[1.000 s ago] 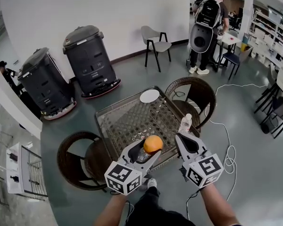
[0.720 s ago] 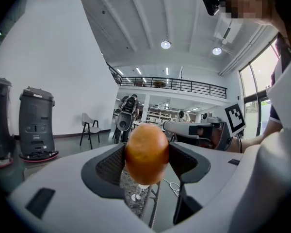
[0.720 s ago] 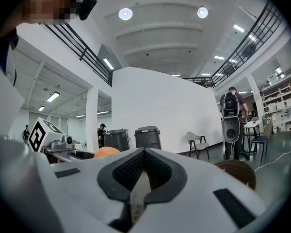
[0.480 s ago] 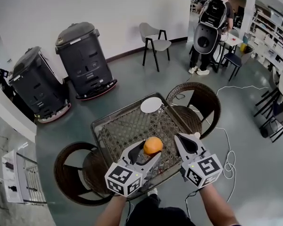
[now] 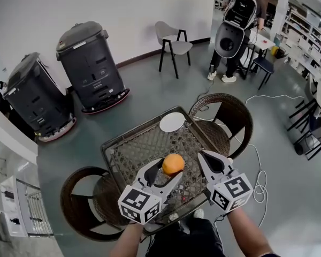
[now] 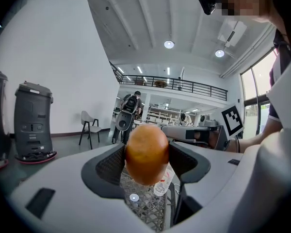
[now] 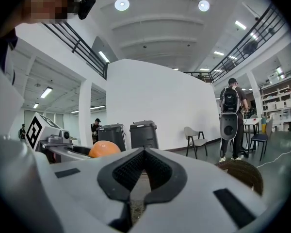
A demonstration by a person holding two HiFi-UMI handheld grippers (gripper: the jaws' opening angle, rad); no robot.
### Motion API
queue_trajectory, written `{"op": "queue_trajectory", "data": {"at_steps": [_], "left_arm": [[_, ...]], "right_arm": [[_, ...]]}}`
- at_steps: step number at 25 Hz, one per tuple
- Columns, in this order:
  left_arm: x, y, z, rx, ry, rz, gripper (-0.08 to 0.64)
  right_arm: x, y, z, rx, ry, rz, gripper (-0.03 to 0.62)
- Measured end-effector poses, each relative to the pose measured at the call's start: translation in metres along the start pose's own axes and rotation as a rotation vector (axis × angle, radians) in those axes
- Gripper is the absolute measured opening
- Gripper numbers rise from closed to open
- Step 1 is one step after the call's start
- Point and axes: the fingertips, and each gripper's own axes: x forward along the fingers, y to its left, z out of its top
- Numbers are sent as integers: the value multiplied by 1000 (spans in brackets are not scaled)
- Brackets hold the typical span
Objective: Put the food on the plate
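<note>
The left gripper (image 5: 168, 171) clamped the orange (image 5: 173, 164) above the table (image 5: 134, 149). The right gripper (image 5: 209, 159) was closed, empty; the plate (image 5: 172, 122) lay well apart.

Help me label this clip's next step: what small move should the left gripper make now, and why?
Probably carry forward with the jaws shut. The left gripper clamps the orange over the middle of the table, while the white plate sits empty at the table's far edge, ahead of the orange.
</note>
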Motion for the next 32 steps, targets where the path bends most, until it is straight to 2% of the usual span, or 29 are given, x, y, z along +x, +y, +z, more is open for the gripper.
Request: {"op": "queue_trajectory", "data": {"at_steps": [7,17,24,32], "left_arm": [[11,9,10,-10,-19,25,291],[34,28,35,12,-45,121,291],[52,39,43,25,-34,176,291],[71,55,36,28,12,191,291]], "right_arm": [[16,-6,7,-15,3,45,5],[43,-26,27,-17,-36,160,5],[51,-45,37,-5,-53,208,5],[63,-56,31,23,-40,230,5]]}}
